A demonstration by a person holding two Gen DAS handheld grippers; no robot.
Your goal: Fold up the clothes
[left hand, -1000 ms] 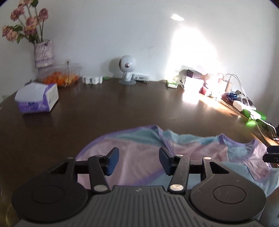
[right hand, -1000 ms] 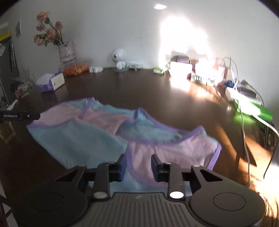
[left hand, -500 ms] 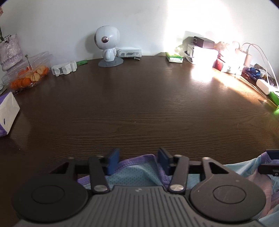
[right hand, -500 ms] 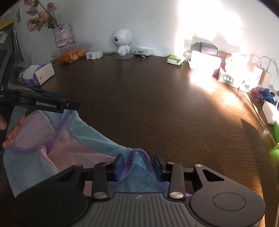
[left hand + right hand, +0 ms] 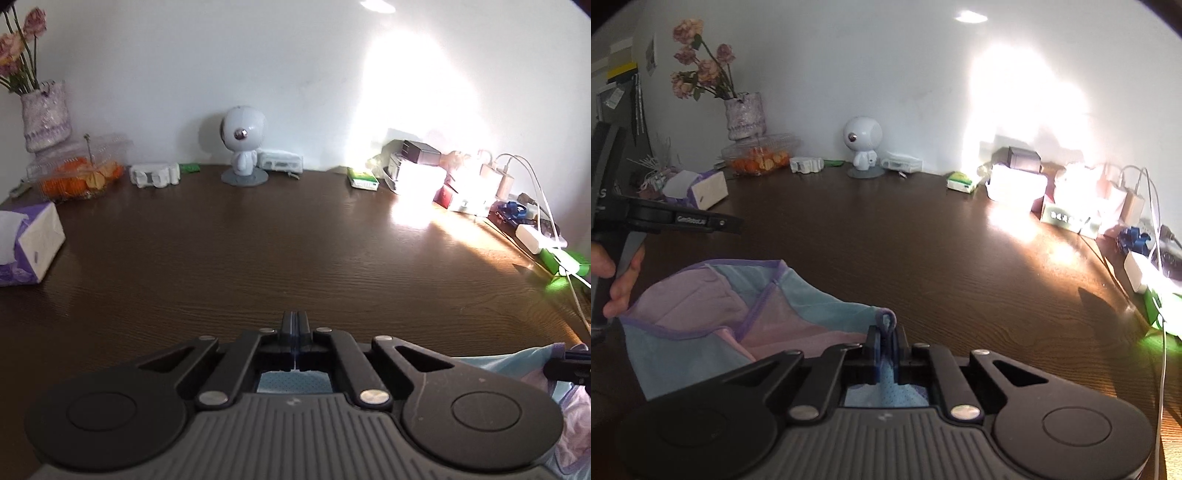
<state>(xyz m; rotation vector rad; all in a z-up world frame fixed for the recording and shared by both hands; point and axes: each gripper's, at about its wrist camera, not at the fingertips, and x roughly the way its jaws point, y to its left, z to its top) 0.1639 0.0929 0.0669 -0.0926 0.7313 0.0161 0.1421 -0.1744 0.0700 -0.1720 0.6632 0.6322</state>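
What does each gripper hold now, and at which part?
Both hold the garment. The right gripper is shut on its purple-trimmed edge. The left gripper is shut on blue mesh fabric; which part cannot be told.

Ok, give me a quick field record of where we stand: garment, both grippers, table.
garment: pink and teal mesh top with purple trim, partly lifted off the table
left gripper: shut, teal mesh visible behind its fingers
right gripper: shut on the top's purple-trimmed edge
table: dark wood, bare ahead of both grippers
back edge: tissue box, white round-headed figure, chargers and cables
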